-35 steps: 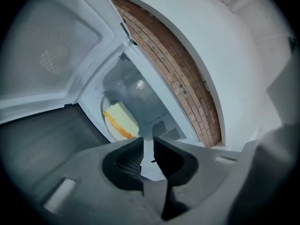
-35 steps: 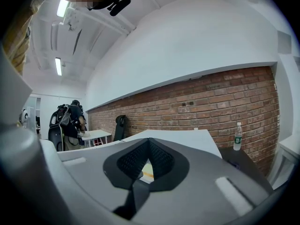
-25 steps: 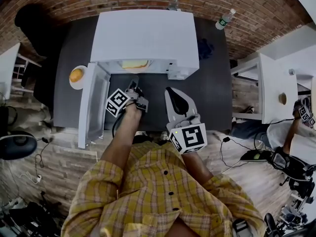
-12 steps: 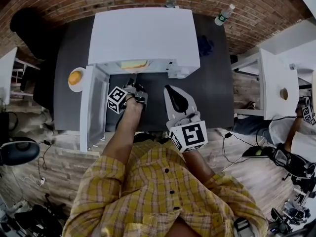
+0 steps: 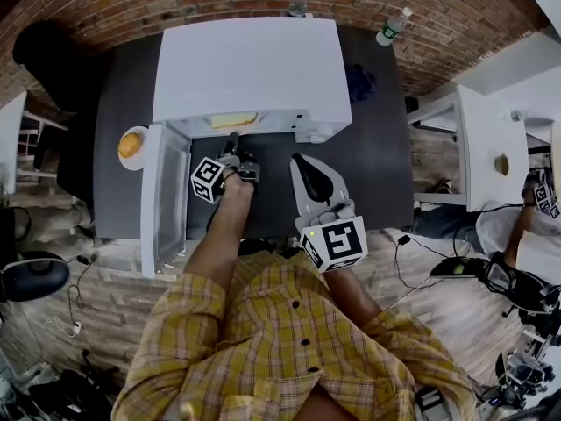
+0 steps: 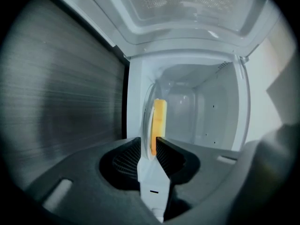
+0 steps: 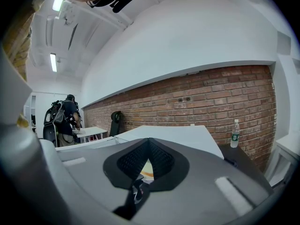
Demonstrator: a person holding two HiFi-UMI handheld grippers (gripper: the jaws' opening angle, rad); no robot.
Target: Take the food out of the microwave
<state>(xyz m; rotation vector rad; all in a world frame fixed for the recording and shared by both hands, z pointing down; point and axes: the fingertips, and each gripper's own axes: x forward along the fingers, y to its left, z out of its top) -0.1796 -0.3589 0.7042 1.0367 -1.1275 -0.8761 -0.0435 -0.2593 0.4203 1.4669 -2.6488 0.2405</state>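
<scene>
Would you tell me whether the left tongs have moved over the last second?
Yes: the left tongs have advanced toward the microwave, their tips now at its open mouth, closed on the plate.

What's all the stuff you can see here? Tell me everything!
microwave: one, white, on the table, door open
plate: one, white, inside the microwave
food: one piece, yellow-orange, on the plate
small dish: one, white, left of the microwave, holding something round and orange
bottles: two, clear, along the table's back edge
table: one, dark
left gripper: one, grey, shut on the plate's rim
right gripper: one, grey, shut, empty, in front of the microwave
</scene>
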